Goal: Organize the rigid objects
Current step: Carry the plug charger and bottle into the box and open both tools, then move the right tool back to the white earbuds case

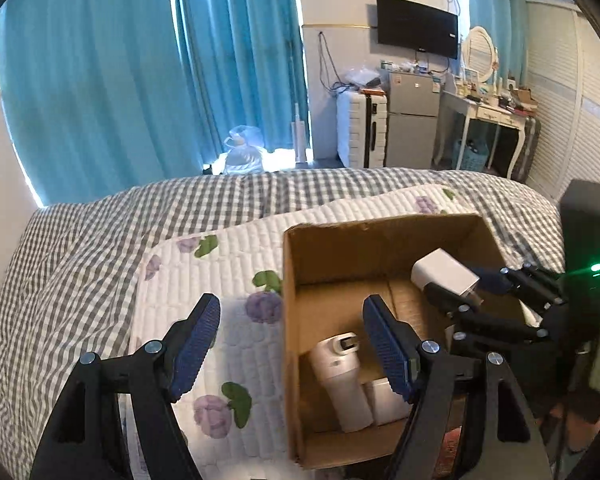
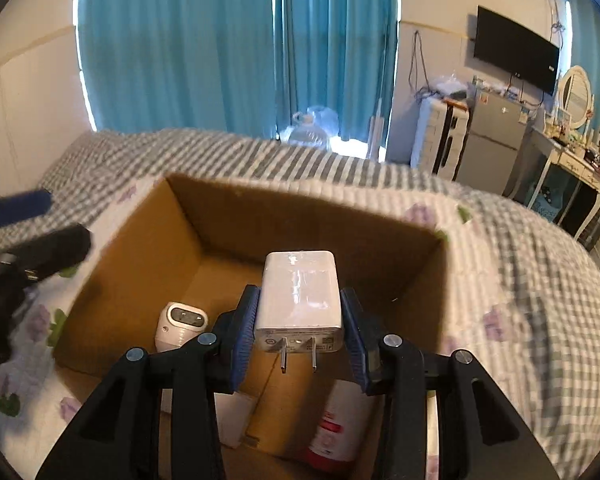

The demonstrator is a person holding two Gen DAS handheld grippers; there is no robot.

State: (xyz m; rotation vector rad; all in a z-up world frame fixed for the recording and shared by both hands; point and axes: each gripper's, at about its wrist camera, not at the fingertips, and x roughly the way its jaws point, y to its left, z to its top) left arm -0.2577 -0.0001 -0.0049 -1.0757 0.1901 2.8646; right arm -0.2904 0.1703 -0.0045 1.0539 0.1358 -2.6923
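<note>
Right, the right gripper (image 2: 300, 316) has its blue pads clamped on both sides of a white charger (image 2: 299, 300), prongs pointing back at the camera, held above the open cardboard box (image 2: 140, 240) on the bed (image 2: 520, 280). Down inside the box lie a white cylindrical device (image 2: 182, 326), a white block (image 1: 388, 400) and a red-and-white container (image 2: 336, 428). Meanwhile the left gripper (image 1: 292, 348) hangs wide open with nothing in it, straddling the box's left wall over the floral quilt (image 1: 228, 264).
</note>
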